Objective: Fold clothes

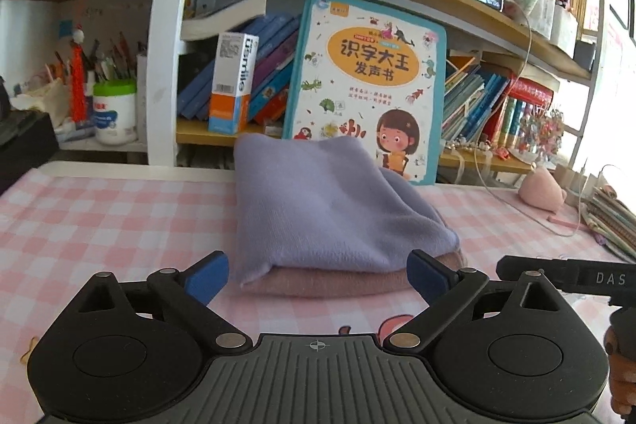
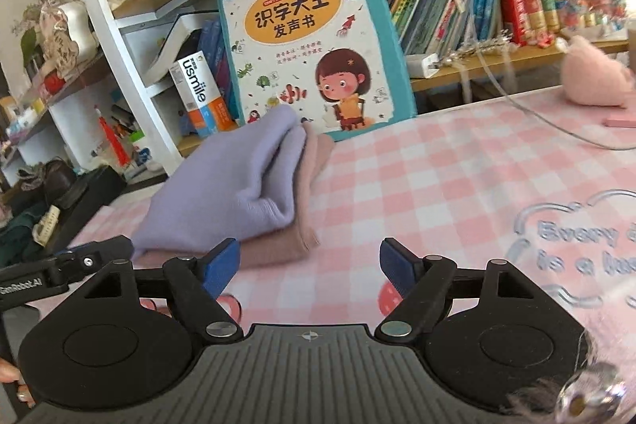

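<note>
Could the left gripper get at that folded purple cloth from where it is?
Probably yes. The left gripper is open and empty, and the purple cloth lies straight ahead on the pink garment with nothing between.

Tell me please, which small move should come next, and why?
Probably draw both claws back a little further. The left claw and right claw stand open and empty, and the lilac garment already lies folded on the pink garment.

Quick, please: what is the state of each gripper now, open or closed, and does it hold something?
Left gripper: open, holding nothing; the folded purple garment lies beyond its fingers.
Right gripper: open, holding nothing.
</note>
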A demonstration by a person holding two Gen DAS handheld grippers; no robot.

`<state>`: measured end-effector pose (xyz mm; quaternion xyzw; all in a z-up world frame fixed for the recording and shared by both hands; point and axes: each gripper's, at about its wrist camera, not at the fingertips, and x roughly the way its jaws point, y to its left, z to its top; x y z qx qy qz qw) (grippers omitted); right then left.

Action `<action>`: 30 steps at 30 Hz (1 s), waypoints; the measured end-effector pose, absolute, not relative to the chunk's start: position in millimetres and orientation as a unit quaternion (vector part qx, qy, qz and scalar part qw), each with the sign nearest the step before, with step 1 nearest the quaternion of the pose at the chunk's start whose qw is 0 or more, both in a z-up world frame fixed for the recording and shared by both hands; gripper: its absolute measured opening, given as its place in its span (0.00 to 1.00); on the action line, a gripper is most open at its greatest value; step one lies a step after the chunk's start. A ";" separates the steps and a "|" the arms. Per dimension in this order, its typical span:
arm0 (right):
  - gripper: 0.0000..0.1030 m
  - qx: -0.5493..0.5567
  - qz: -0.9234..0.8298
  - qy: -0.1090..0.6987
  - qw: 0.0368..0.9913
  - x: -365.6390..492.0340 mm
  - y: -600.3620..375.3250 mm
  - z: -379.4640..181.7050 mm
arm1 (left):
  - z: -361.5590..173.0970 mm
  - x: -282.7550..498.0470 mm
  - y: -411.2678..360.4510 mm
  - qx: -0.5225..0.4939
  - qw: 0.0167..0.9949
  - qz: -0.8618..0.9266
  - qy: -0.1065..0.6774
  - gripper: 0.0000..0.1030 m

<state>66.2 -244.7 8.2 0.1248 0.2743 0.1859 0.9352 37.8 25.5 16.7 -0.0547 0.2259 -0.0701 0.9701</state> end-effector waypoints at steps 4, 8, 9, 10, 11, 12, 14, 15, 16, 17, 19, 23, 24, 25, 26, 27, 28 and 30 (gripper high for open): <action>0.75 0.093 0.169 0.273 0.942 52.4 -238.0 5.8 | 15.0 27.4 19.5 -0.032 0.973 -0.056 0.220 0.96; 0.79 0.055 0.162 0.264 0.949 38.6 -228.0 4.1 | 12.6 18.9 13.8 -0.010 0.975 -0.047 0.216 0.97; 0.79 0.046 0.161 0.259 0.951 35.0 -225.1 4.5 | 11.6 16.6 12.5 -0.006 0.975 -0.045 0.217 0.99; 0.80 0.037 0.161 0.254 0.953 31.5 -222.3 4.8 | 10.8 14.3 11.2 -0.002 0.975 -0.043 0.217 0.99; 0.80 0.028 0.160 0.250 0.955 27.9 -219.4 5.1 | 9.9 11.9 9.8 0.002 0.975 -0.041 0.218 0.99; 0.82 0.019 0.159 0.245 0.956 24.3 -216.5 5.5 | 9.0 9.4 8.9 0.003 0.975 -0.041 0.219 0.99; 0.84 0.006 0.156 0.236 0.959 18.3 -212.1 6.1 | 7.1 6.1 8.0 0.003 0.974 -0.042 0.222 1.00; 0.84 0.001 0.154 0.233 0.960 16.0 -210.2 5.8 | 6.2 5.1 7.9 0.003 0.974 -0.041 0.224 1.00; 0.85 -0.003 0.153 0.230 0.961 14.0 -208.3 4.9 | 5.2 4.1 7.8 0.002 0.973 -0.040 0.225 1.00; 0.86 -0.008 0.151 0.227 0.962 11.9 -206.5 4.0 | 4.1 3.9 7.9 0.003 0.973 -0.039 0.227 1.00; 0.90 -0.016 0.148 0.226 0.963 10.7 -203.3 3.3 | 1.8 3.5 8.2 0.004 0.972 -0.037 0.232 1.00; 0.93 -0.026 0.143 0.217 0.965 8.5 -199.8 3.5 | -1.0 3.2 10.1 -0.002 0.972 -0.030 0.235 1.00; 0.94 -0.028 0.142 0.217 0.965 8.5 -199.3 3.3 | -1.6 2.8 10.5 -0.003 0.972 -0.027 0.234 1.00; 0.94 -0.031 0.140 0.217 0.966 8.4 -198.5 3.1 | -2.2 2.3 11.0 -0.004 0.972 -0.025 0.234 1.00; 0.95 -0.033 0.137 0.217 0.966 8.2 -197.9 3.1 | -2.2 1.7 11.6 -0.006 0.972 -0.024 0.233 1.00; 0.96 -0.034 0.134 0.217 0.966 8.0 -197.5 3.2 | -1.7 0.3 12.4 -0.008 0.973 -0.023 0.229 1.00; 0.96 -0.035 0.131 0.217 0.967 8.1 -197.2 3.2 | -1.2 -1.2 13.2 -0.010 0.974 -0.022 0.225 1.00; 0.97 -0.037 0.126 0.216 0.968 8.2 -196.7 3.2 | -0.8 -1.9 13.7 -0.011 0.975 -0.018 0.222 1.00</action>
